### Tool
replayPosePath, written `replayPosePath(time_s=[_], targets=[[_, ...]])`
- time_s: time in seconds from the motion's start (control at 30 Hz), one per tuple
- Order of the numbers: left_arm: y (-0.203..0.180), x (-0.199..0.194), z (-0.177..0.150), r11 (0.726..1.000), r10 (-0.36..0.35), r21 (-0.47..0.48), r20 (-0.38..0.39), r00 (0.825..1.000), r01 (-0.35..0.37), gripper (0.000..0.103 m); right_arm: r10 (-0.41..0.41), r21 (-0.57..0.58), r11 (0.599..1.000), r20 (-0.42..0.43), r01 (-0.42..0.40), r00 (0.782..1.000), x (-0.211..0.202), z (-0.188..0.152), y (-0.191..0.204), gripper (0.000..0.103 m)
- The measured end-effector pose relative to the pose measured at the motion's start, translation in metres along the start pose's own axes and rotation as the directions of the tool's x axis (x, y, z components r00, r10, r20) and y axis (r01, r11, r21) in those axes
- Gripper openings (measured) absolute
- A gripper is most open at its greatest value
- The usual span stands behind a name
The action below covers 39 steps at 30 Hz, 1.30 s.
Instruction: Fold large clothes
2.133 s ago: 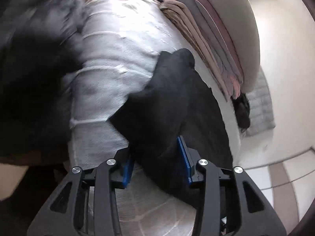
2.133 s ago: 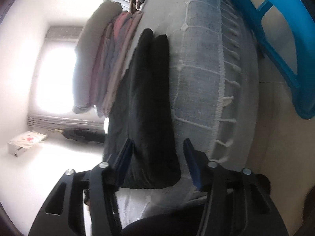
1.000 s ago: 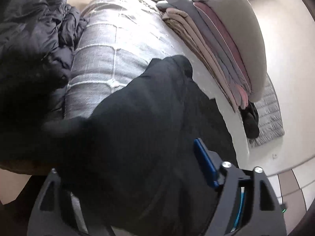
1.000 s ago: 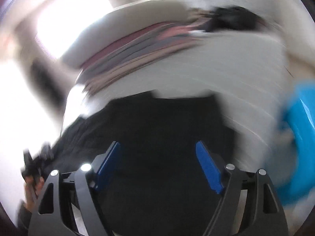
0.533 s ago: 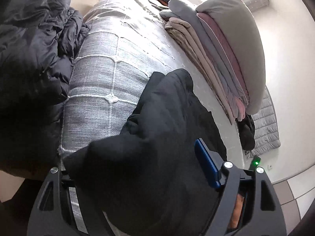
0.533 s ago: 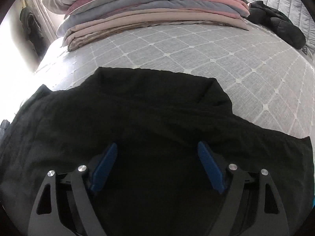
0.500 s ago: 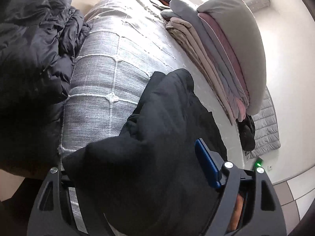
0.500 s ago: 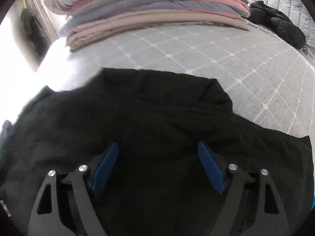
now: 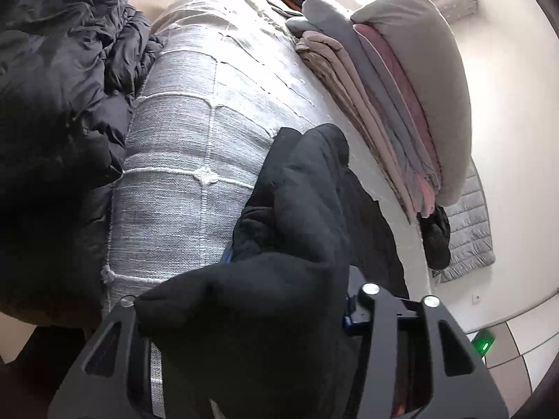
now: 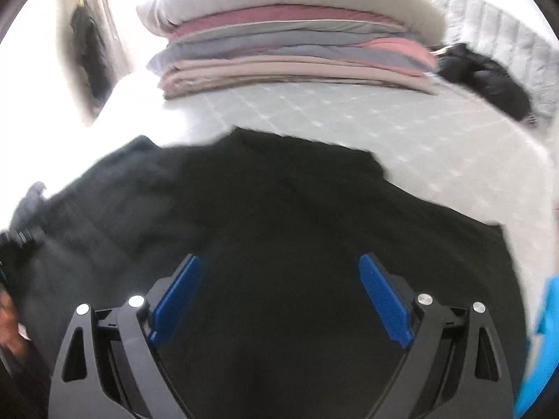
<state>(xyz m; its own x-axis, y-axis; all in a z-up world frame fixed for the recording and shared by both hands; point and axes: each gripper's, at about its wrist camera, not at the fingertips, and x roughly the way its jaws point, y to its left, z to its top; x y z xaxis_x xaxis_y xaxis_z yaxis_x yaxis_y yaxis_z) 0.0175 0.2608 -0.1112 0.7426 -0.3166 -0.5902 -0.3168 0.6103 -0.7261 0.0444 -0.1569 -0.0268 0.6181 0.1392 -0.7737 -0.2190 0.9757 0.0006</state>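
A large black garment lies on the grey quilted bed. In the left wrist view the black garment is bunched and draped over my left gripper. Its blue pads are almost wholly covered, and its jaws look drawn in on a fold of the cloth. My right gripper is open, with blue pads spread wide just above the flat middle of the garment, holding nothing.
A stack of folded grey, pink and beige clothes stands at the far side of the bed. A dark puffy jacket lies left of it. A blue basket edge shows at right. A small dark garment lies far right.
My left gripper has closed in on the bunched black cloth, its jaws now narrower. My right gripper has moved slightly over the garment and stays open.
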Motion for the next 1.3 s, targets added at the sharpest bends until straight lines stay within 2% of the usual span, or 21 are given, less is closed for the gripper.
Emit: replayPosePath(time_s=[0.07, 0.13, 0.2, 0.23, 0.27, 0.33, 0.4, 0.43, 0.47, 0.57, 0.63, 0.67, 0.73, 0.8, 0.9, 1.0, 1.1, 1.2, 1.23, 1.27, 1.3], targets=[[-0.002, -0.001, -0.001, 1.0, -0.001, 0.011, 0.006, 1.0, 0.0, 0.042, -0.063, 0.02, 0.998, -0.083, 0.065, 0.995, 0.013, -0.021, -0.012, 0.089], [-0.002, -0.001, -0.001, 1.0, -0.006, 0.004, 0.011, 1.0, 0.006, 0.042, -0.052, 0.014, 0.998, -0.156, 0.054, 0.986, 0.03, -0.03, -0.012, 0.089], [0.0, -0.001, -0.002, 1.0, -0.014, 0.001, 0.014, 1.0, 0.014, 0.038, -0.06, 0.037, 0.997, -0.134, 0.065, 0.989, 0.016, -0.026, -0.013, 0.089], [0.001, -0.001, -0.002, 1.0, -0.02, 0.0, 0.013, 1.0, 0.02, 0.036, -0.072, 0.041, 0.996, -0.094, 0.076, 0.993, 0.003, -0.025, -0.012, 0.089], [0.002, -0.001, -0.003, 1.0, -0.028, 0.003, 0.012, 1.0, 0.027, 0.035, -0.089, 0.052, 0.994, -0.056, 0.092, 0.994, -0.015, -0.028, -0.011, 0.089], [0.004, -0.001, -0.002, 0.999, -0.041, 0.004, 0.005, 0.999, 0.041, 0.034, -0.121, 0.082, 0.989, -0.043, 0.124, 0.992, -0.031, -0.045, -0.014, 0.09], [0.006, 0.0, -0.002, 0.999, -0.044, -0.002, 0.001, 0.999, 0.044, 0.034, -0.142, 0.105, 0.983, -0.101, 0.153, 0.985, -0.02, -0.07, -0.018, 0.096], [0.005, 0.0, -0.002, 0.999, -0.046, -0.002, -0.003, 0.999, 0.046, 0.034, -0.118, 0.117, 0.984, -0.136, 0.134, 0.984, -0.005, -0.085, -0.02, 0.096], [0.004, 0.0, -0.003, 0.999, -0.044, 0.002, 0.0, 0.999, 0.044, 0.034, -0.112, 0.126, 0.984, -0.089, 0.122, 0.99, -0.006, -0.092, -0.021, 0.096], [0.005, 0.0, -0.004, 0.999, -0.035, -0.004, 0.008, 0.999, 0.035, 0.034, -0.107, 0.16, 0.979, -0.121, 0.126, 0.987, -0.021, -0.081, -0.021, 0.096], [0.007, -0.001, -0.004, 0.999, -0.041, -0.019, 0.009, 0.999, 0.041, 0.034, -0.109, 0.148, 0.982, -0.049, 0.115, 0.993, -0.043, -0.08, -0.011, 0.096], [0.006, -0.001, -0.004, 0.999, -0.042, -0.017, 0.012, 0.999, 0.043, 0.034, -0.127, 0.123, 0.984, -0.049, 0.132, 0.991, -0.048, -0.084, -0.003, 0.096], [0.001, -0.005, -0.005, 0.998, -0.056, -0.005, 0.026, 0.998, 0.057, 0.033, -0.112, 0.099, 0.987, -0.133, 0.126, 0.985, -0.027, -0.097, 0.003, 0.097], [-0.013, -0.016, -0.008, 0.995, -0.089, 0.044, 0.041, 0.995, 0.087, 0.031, -0.109, 0.127, 0.985, -0.081, 0.118, 0.991, -0.027, -0.102, -0.003, 0.097], [-0.05, -0.039, -0.016, 0.982, -0.125, 0.155, 0.099, 0.987, 0.108, 0.031, -0.12, 0.125, 0.983, -0.089, 0.131, 0.989, -0.025, -0.101, -0.002, 0.097], [-0.091, -0.06, -0.03, 0.956, -0.167, 0.264, 0.129, 0.978, 0.129, 0.031, -0.116, 0.129, 0.983, -0.086, 0.127, 0.99, -0.024, -0.103, -0.002, 0.097], [-0.144, -0.075, -0.053, 0.912, -0.202, 0.385, 0.13, 0.971, 0.138, 0.031, -0.107, 0.135, 0.984, -0.086, 0.118, 0.991, -0.027, -0.105, -0.004, 0.097], [-0.19, -0.077, -0.081, 0.87, -0.22, 0.472, 0.109, 0.969, 0.144, 0.031, -0.026, 0.173, 0.984, -0.116, 0.046, 0.993, -0.03, -0.1, -0.015, 0.097], [-0.204, -0.076, -0.092, 0.856, -0.225, 0.495, 0.1, 0.969, 0.148, 0.031, 0.065, 0.239, 0.97, -0.114, -0.036, 0.991, -0.038, -0.098, -0.027, 0.097], [-0.225, -0.072, -0.114, 0.833, -0.231, 0.532, 0.078, 0.97, 0.156, 0.031, 0.156, 0.316, 0.941, -0.081, -0.123, 0.984, -0.047, -0.098, -0.04, 0.096], [-0.241, -0.066, -0.129, 0.812, -0.233, 0.56, 0.057, 0.971, 0.162, 0.031, 0.309, 0.452, 0.849, -0.007, -0.272, 0.951, -0.06, -0.101, -0.066, 0.096]])
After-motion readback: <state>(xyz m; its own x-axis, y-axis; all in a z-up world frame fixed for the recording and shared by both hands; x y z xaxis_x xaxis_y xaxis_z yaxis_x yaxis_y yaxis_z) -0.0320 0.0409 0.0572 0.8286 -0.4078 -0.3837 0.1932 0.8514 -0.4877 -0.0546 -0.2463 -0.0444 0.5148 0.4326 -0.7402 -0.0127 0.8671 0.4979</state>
